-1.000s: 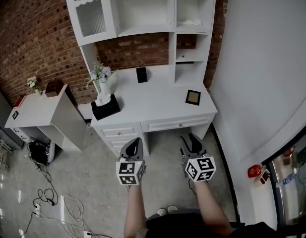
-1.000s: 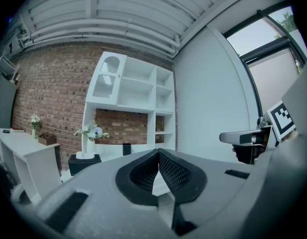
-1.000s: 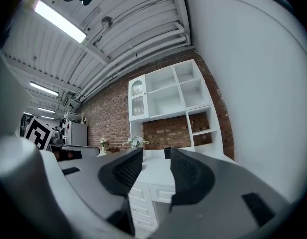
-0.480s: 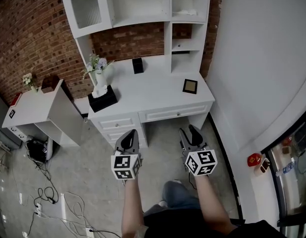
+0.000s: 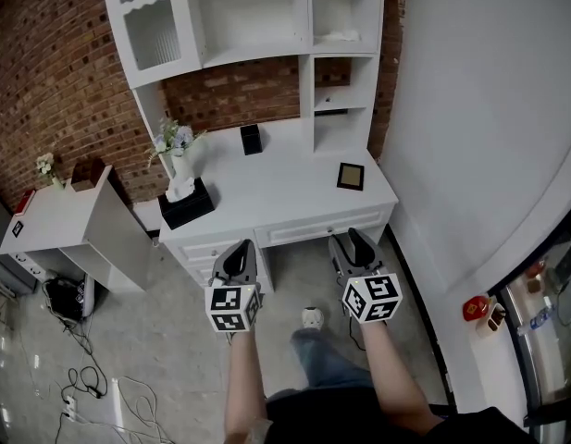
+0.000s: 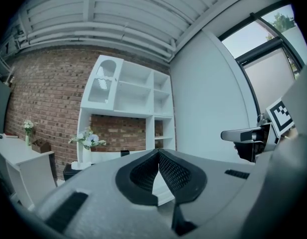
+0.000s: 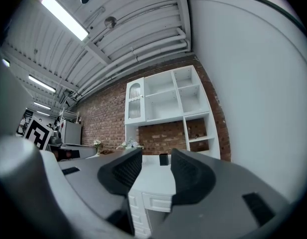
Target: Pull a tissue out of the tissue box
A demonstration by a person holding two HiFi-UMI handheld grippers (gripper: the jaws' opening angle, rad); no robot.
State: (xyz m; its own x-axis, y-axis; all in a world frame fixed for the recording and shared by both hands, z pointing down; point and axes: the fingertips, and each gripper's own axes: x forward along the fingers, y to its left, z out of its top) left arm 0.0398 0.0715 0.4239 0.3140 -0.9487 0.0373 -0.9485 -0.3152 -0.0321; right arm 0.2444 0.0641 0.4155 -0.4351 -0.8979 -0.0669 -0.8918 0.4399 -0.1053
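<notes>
Black, the tissue box point(image 5: 185, 206) is seen just beside the flower vase point(image 5: 177, 160), its tissue point(image 5: 180, 190) raised for pulling. Well short of that vase, the left tongs point(image 5: 240, 253) are held together and empty, the right tongs point(image 5: 353, 242) apart, presumably readied for approach.

White desk point(image 5: 294, 188) w/ hutch point(image 5: 257, 12), brick wall point(image 5: 54, 72)

We see a white desk point(image 5: 285, 192) against a brick wall point(image 5: 54, 72), with white shelving point(image 5: 304, 26) on top. On the desk: flower vase point(image 5: 170, 146) at left, small black box point(image 5: 252, 139) at back, framed picture point(image 5: 351, 176) near the right edge. Low white table point(image 5: 54, 218) to the left, cables point(image 5: 86, 377) on the floor.
</notes>
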